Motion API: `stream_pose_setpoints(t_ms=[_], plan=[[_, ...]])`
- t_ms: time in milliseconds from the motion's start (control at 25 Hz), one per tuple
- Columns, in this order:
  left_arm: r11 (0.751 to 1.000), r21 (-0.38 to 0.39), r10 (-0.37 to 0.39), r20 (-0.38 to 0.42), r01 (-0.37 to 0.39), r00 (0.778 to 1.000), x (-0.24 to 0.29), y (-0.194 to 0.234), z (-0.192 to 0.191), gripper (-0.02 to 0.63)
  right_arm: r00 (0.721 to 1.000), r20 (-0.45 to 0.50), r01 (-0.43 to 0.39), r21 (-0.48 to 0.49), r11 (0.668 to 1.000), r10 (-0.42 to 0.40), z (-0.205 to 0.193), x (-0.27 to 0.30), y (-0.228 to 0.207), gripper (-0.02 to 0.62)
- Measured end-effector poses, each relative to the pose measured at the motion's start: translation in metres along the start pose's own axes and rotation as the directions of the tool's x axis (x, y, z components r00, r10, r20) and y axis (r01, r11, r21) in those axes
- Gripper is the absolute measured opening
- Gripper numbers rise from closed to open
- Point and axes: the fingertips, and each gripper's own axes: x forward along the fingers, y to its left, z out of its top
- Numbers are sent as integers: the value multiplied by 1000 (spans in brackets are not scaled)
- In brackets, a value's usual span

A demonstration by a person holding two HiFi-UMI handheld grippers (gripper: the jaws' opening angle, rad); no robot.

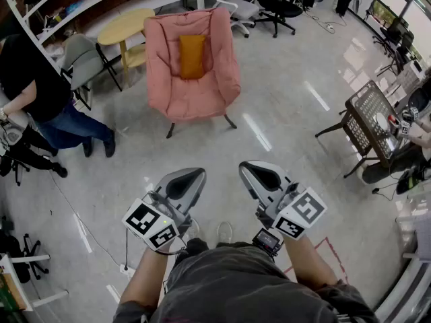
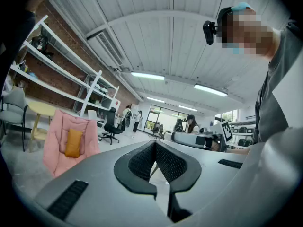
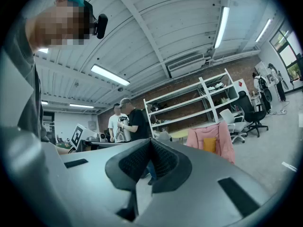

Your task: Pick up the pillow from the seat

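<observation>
An orange pillow (image 1: 192, 56) leans upright against the back of a pink padded chair (image 1: 194, 86) across the room. The pillow (image 2: 73, 142) shows small at the left of the left gripper view, and the same pillow (image 3: 209, 144) shows small at the right of the right gripper view. My left gripper (image 1: 190, 179) and my right gripper (image 1: 259, 172) are held close to my body, well short of the chair. Both are shut with nothing between their jaws. In each gripper view the tips meet: left gripper (image 2: 155, 143), right gripper (image 3: 150, 141).
A person in a black shirt and jeans (image 1: 40, 99) stands left of the chair. A grey chair (image 1: 84, 62) and a yellow round table (image 1: 124, 27) stand behind it. Office chairs (image 1: 269, 5) are at the back. A dark mesh table (image 1: 369, 123) stands at the right.
</observation>
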Motion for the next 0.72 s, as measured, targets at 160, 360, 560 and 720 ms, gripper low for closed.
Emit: stream_pose_setpoints(t_ms=[160, 360, 560, 720], plan=[[1000, -1, 1, -12, -1, 1000, 1, 1, -6, 9, 1000, 9, 6, 4, 1000, -6, -1, -3, -1, 6], [1000, 14, -1, -20, 1, 1000, 12, 0, -8, 9, 1000, 4, 1, 7, 1000, -1, -2, -7, -13, 8], [1000, 16, 20, -23, -19, 1000, 23, 0, -5, 9, 1000, 17, 7, 17, 1000, -7, 2, -12, -27, 7], [999, 28, 34, -25, -33, 999, 30, 8, 2, 9, 1000, 22, 4, 39, 999, -5, 7, -7, -39, 8]])
